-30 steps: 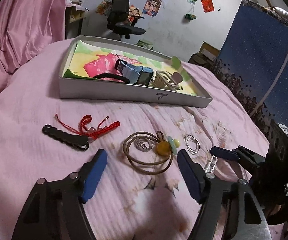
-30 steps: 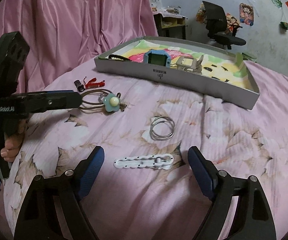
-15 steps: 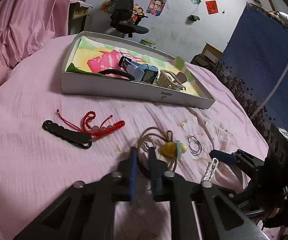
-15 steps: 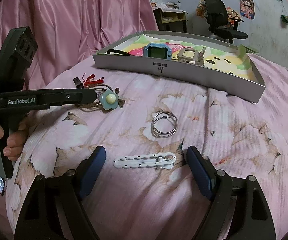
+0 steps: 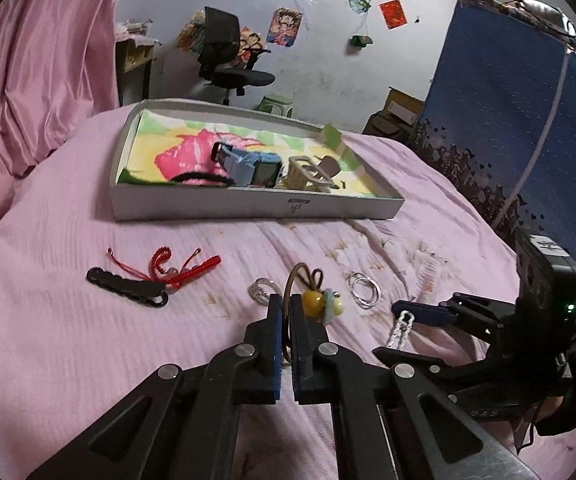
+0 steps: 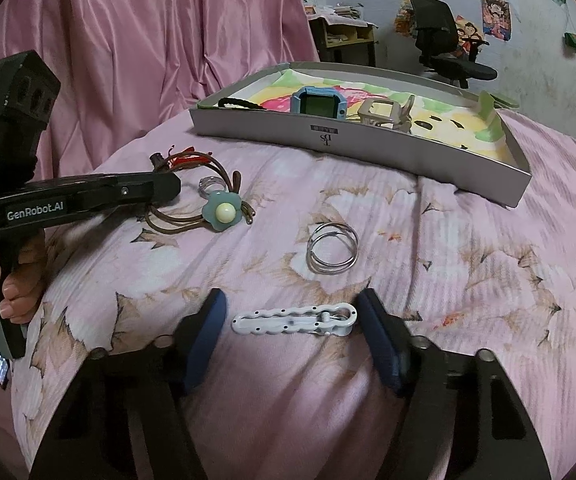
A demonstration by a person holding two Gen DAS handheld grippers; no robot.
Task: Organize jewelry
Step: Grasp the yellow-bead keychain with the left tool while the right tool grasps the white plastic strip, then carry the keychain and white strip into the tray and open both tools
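My left gripper (image 5: 285,312) is shut on the brown cord of a necklace with a blue flower pendant (image 5: 330,307); the pendant (image 6: 223,213) and cord also show in the right wrist view. My right gripper (image 6: 292,322) is open, its fingers on either side of a white hair clip (image 6: 294,320) lying on the pink cloth. A grey box (image 5: 248,202) at the back holds a blue watch (image 5: 254,168), a beige watch (image 5: 308,174) and a black band. Silver hoops (image 6: 332,254) lie between clip and box.
A black clip (image 5: 128,286) and a red cord bracelet (image 5: 176,268) lie left of the necklace, a small silver ring (image 5: 262,290) beside it. A pink curtain hangs left, a blue panel right, an office chair behind the table.
My left gripper closed on the necklace cord and now grips it. My right gripper's fingers have narrowed around the white clip.
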